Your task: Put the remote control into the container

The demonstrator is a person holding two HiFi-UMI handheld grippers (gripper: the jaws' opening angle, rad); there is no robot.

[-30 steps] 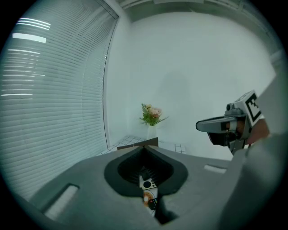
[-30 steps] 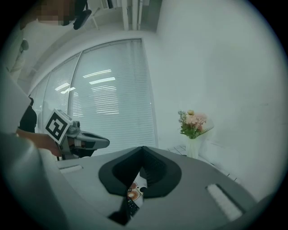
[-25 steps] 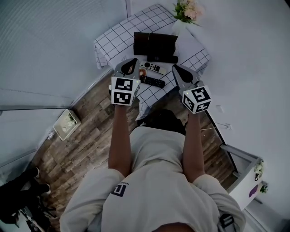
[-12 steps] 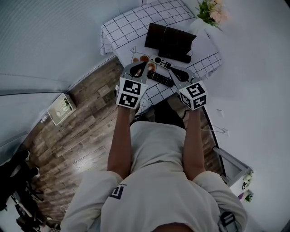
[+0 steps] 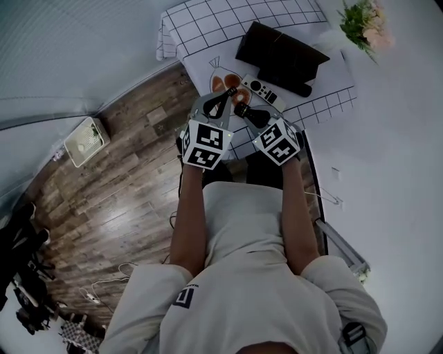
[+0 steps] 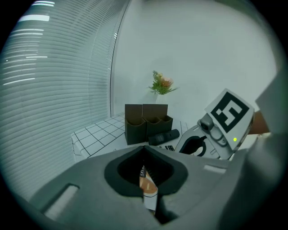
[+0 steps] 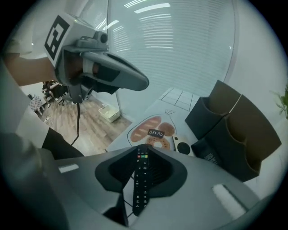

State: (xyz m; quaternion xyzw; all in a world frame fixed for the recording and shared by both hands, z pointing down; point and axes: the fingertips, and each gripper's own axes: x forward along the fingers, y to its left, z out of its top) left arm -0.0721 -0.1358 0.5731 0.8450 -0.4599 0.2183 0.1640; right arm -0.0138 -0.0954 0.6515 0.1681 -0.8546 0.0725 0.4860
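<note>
A slim black remote (image 7: 140,188) lies on the white mat with the bread drawing (image 7: 153,130), straight under my right gripper (image 7: 143,150). That gripper's jaws have just been opening and stand a little apart over the remote without touching it. In the head view both grippers cover most of this remote. Beside the right gripper (image 5: 239,108), my left gripper (image 5: 227,92) hovers shut and empty over the mat. The dark brown container (image 5: 280,52) stands upright at the back of the table. Its compartments (image 7: 229,134) are open at the top.
A white remote (image 5: 259,88) and a second black remote (image 5: 294,86) lie in front of the container. The checked tablecloth (image 5: 201,21) covers the table. Flowers (image 5: 363,24) stand at the back right. A white box (image 5: 86,140) sits on the wood floor to the left.
Both grippers have come down toward the table. The right one has tipped steeply downward over the black remote and moved in beside the left one.
</note>
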